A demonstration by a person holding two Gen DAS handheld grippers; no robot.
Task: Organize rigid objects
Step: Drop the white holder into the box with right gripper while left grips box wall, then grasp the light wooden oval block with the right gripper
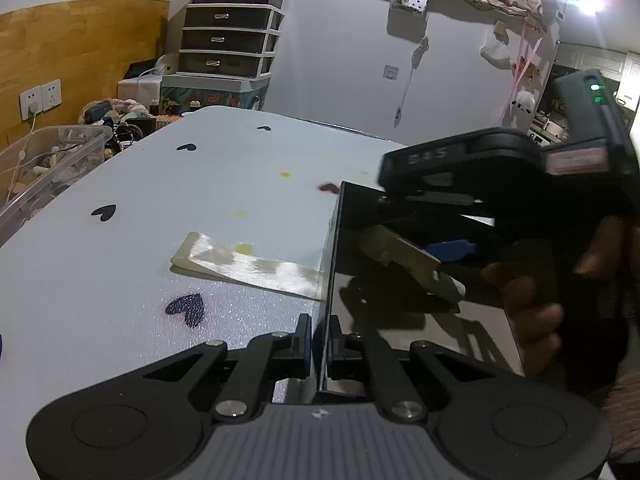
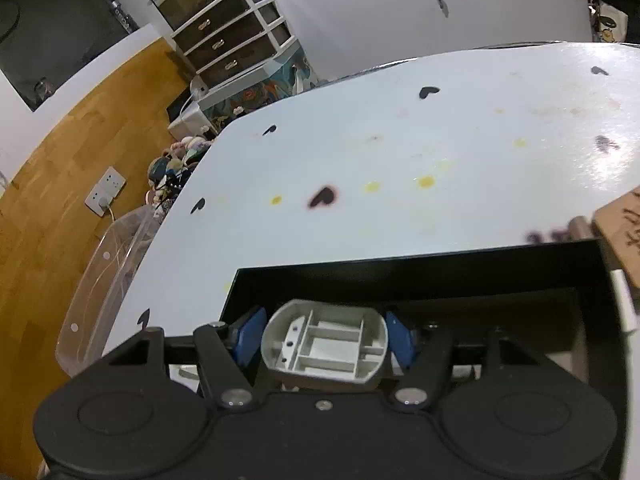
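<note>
Ribbed grey plastic part [image 2: 325,346] sits between right claw [image 2: 326,340] pads.

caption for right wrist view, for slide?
Right gripper carries a grey plastic part over the open black box on the white table.

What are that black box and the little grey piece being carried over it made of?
The black box looks like glossy coated card or thin plastic: its thin wall mirrors the gripper, so I can't tell which. The grey piece looks like moulded matte plastic, with thin ribs dividing its hollow underside and small round holes.
</note>
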